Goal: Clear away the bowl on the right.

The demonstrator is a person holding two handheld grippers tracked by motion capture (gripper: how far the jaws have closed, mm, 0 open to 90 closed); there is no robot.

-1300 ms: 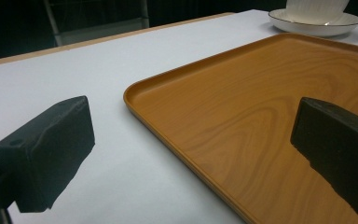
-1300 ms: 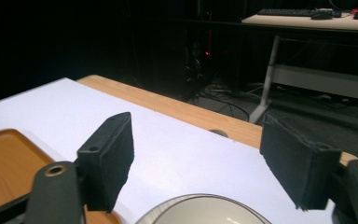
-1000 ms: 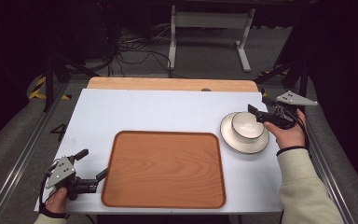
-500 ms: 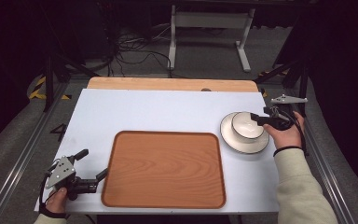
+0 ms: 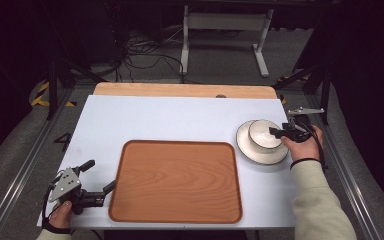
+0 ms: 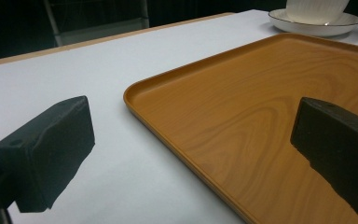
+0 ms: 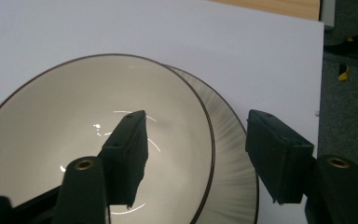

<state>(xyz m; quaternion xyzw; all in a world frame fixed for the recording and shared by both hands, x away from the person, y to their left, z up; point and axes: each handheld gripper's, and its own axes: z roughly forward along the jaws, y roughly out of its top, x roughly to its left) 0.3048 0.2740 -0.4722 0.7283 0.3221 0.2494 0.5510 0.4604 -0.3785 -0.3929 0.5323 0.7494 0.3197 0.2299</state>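
Grasp step in hand: right claw (image 5: pixel 276 133), jaws just closing yet unclenched, straddles the rim of the white ribbed ceramic bowl (image 5: pixel 263 135) on its round white saucer (image 5: pixel 260 154); next, clamp and lift.

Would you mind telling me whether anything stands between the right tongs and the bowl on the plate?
Nothing visible does. The right tongs already straddle the rim of the bowl, one jaw inside it and one outside over the plate. Their jaws have just been closing, with a gap still showing at the rim.
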